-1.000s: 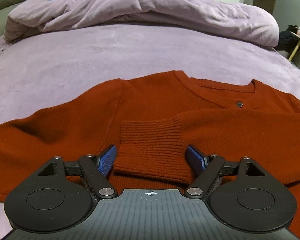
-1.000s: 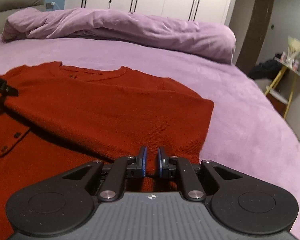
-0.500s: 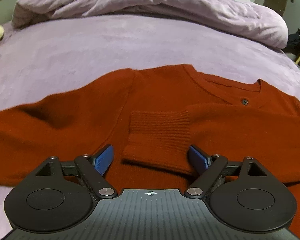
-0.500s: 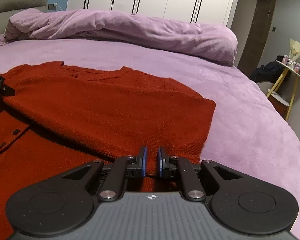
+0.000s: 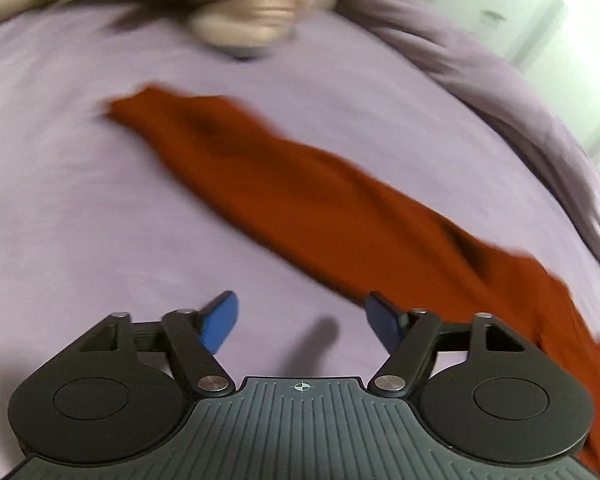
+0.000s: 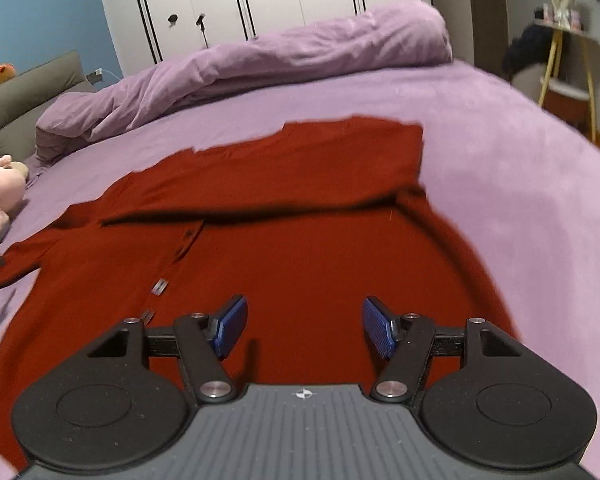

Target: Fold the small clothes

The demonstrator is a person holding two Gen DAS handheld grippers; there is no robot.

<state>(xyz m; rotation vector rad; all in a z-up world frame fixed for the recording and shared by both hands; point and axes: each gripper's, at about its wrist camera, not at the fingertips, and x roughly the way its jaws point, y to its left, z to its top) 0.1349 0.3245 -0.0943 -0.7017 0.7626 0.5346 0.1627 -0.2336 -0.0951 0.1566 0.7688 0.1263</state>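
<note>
A rust-red knitted cardigan (image 6: 284, 240) lies flat on the purple bed, its right sleeve folded across the chest. Its buttons (image 6: 159, 286) run down the front. My right gripper (image 6: 302, 326) is open and empty, just above the cardigan's lower body. In the blurred left wrist view the outstretched left sleeve (image 5: 300, 196) runs from the far left toward the near right. My left gripper (image 5: 302, 322) is open and empty over bare sheet, just short of that sleeve, its right finger near the sleeve's edge.
The purple bed sheet (image 6: 520, 168) surrounds the cardigan. A rolled purple duvet (image 6: 260, 64) lies along the far side. A pink plush toy (image 6: 0, 196) sits at the left, blurred in the left wrist view (image 5: 240, 4). White wardrobes (image 6: 260, 0) and a yellow side table (image 6: 560, 52) stand beyond.
My right gripper has opened, let go of the cardigan's edge and swung left over the body. My left gripper has left the folded cuff and swung left toward the outstretched sleeve.
</note>
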